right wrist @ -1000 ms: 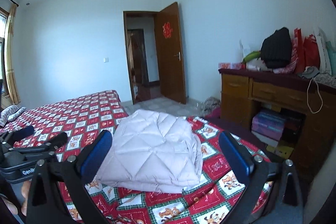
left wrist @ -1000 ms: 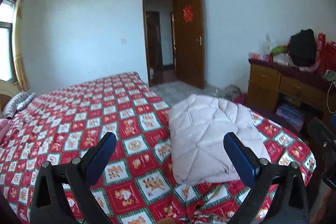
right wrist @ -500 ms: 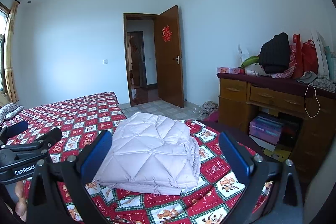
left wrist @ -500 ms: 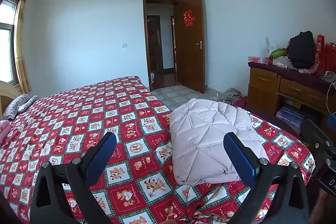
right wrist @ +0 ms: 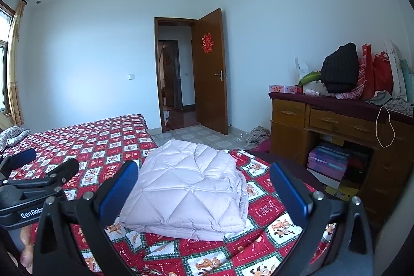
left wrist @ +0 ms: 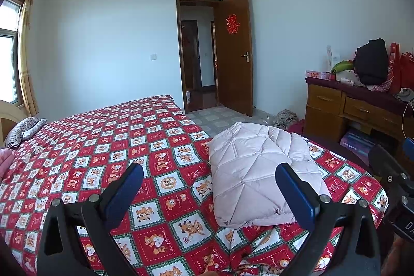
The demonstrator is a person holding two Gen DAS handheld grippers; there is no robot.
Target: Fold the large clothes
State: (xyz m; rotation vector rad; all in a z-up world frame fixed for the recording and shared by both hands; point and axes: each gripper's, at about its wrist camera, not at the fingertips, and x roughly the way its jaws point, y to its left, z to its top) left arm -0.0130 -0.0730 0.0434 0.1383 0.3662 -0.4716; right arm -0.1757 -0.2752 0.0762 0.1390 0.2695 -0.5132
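A pale pink quilted jacket (left wrist: 258, 170) lies folded in a thick rectangular bundle near the foot corner of the bed (left wrist: 103, 146); it also shows in the right wrist view (right wrist: 191, 183). My left gripper (left wrist: 208, 188) is open and empty, held above the bed's near edge, with the bundle ahead and to the right. My right gripper (right wrist: 204, 190) is open and empty, held back from the bundle, which sits between its blue fingers (right wrist: 287, 190) in the view. The left gripper also shows in the right wrist view (right wrist: 36, 167), at the left.
The bed has a red checked cartoon cover (right wrist: 98, 144). A wooden desk (right wrist: 336, 126) piled with bags and a black bundle stands at the right, boxes (right wrist: 328, 159) under it. An open brown door (left wrist: 235, 53) is straight ahead. A striped pillow (left wrist: 23, 128) lies far left.
Both grippers have risen and tilted up, so the jacket sits lower in both views and more ceiling shows. The jacket has not moved. Both grippers stay open.
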